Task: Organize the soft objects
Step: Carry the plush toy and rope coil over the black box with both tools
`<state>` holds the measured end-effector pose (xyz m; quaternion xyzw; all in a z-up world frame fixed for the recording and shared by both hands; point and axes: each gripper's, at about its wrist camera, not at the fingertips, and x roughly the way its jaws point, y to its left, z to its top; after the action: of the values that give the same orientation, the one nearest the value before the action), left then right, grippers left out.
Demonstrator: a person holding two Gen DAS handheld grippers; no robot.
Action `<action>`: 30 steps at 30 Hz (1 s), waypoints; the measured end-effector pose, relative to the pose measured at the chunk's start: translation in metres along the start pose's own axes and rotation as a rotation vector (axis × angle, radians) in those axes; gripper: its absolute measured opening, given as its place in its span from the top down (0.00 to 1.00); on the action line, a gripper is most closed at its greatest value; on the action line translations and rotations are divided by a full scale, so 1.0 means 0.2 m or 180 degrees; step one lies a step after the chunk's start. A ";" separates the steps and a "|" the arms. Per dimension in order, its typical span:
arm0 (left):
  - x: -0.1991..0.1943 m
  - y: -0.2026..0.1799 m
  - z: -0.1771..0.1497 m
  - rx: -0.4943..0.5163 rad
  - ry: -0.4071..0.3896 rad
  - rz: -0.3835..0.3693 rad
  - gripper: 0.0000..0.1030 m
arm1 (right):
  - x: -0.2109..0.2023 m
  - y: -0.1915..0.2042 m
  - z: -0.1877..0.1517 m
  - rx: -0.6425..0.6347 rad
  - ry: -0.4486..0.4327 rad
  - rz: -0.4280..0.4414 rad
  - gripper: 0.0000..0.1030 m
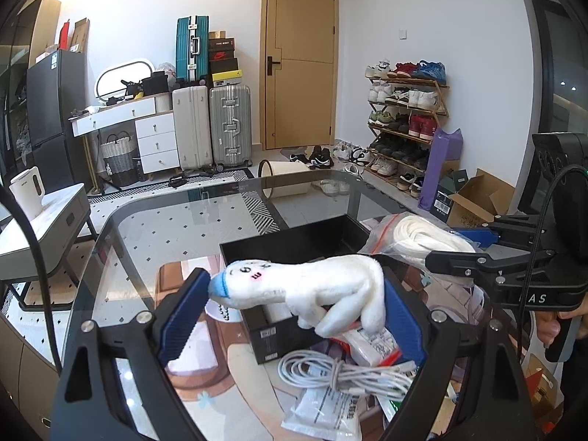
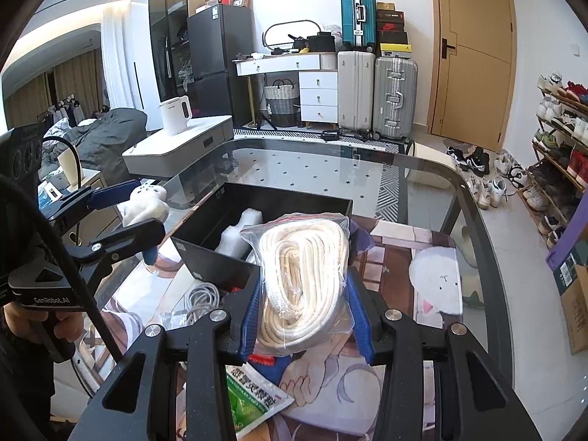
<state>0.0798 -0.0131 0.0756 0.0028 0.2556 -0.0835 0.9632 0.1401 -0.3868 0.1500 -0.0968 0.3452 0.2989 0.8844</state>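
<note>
A white plush toy [image 1: 312, 290] with a blue cap and a stitched face hangs above the table, pinched between the blue pads [image 1: 180, 316] of my left gripper [image 1: 294, 294]. The right wrist view shows that same plush toy [image 2: 145, 202] in the left gripper [image 2: 147, 207] at the far left. My right gripper [image 2: 305, 275] is shut on a clear zip bag of coiled white rope [image 2: 305, 257], held just in front of an open black box [image 2: 264, 202]. From the left wrist view, the bag [image 1: 422, 235] and right gripper [image 1: 444, 246] sit beside the black box [image 1: 294, 242].
On the glass table's printed mat [image 2: 433, 279] lie a bundle of white cable [image 1: 345, 371], white packets [image 1: 323, 415], a green packet [image 2: 253, 400] and a small black carton [image 1: 272, 334]. White foam [image 2: 242, 228] lies inside the box. A side table with a kettle [image 2: 176, 114] stands to the left.
</note>
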 end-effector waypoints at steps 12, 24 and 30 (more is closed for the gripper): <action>0.07 0.04 0.04 -0.0002 0.0007 0.0004 0.13 | 0.09 0.02 0.09 -0.0084 0.0047 -0.0010 0.58; 0.21 0.05 0.07 0.0103 0.0087 0.0007 0.13 | 0.23 0.01 0.14 -0.0181 0.0186 -0.0031 0.58; 0.29 0.06 0.08 0.0130 0.0148 0.0024 0.13 | 0.29 0.01 0.16 -0.0246 0.0260 -0.0035 0.58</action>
<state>0.1385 -0.0118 0.0608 0.0254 0.2762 -0.0850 0.9570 0.1912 -0.3460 0.1354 -0.1450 0.3687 0.3029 0.8667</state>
